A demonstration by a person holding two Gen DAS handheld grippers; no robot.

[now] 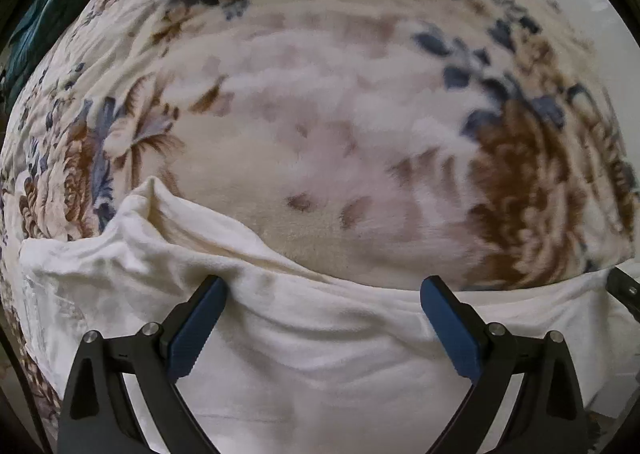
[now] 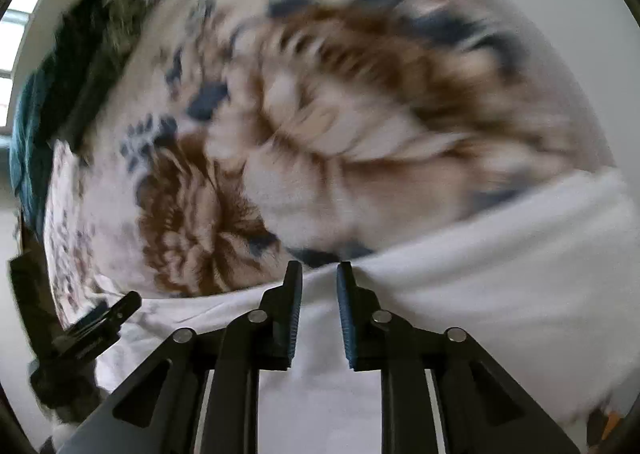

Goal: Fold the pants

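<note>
I am holding both tools over the white pants (image 1: 320,334), which are lying across the near edge of a bed covered by a floral blanket (image 1: 320,114). My left tool (image 1: 324,318) is pointing down with its jaws spread wide, nothing between the pads, the cloth lying slack beneath them. My right tool (image 2: 319,314) is standing with only a narrow gap between its pads; its far tips are sitting right at the pants' far edge, and I am seeing no cloth pinched in that gap, though blur is making this hard to confirm.

I am judging the fabric as light, soft and limp: it is wrinkling freely and rising into a ridge (image 1: 156,198) at the far left. It should drape and sag rather than hold shape, and it may drag on the fuzzy blanket. I am reckoning the best hold is along the far edge, 1 tool toward each end, pinching all layers at the hem or a fold so they lift together.
</note>
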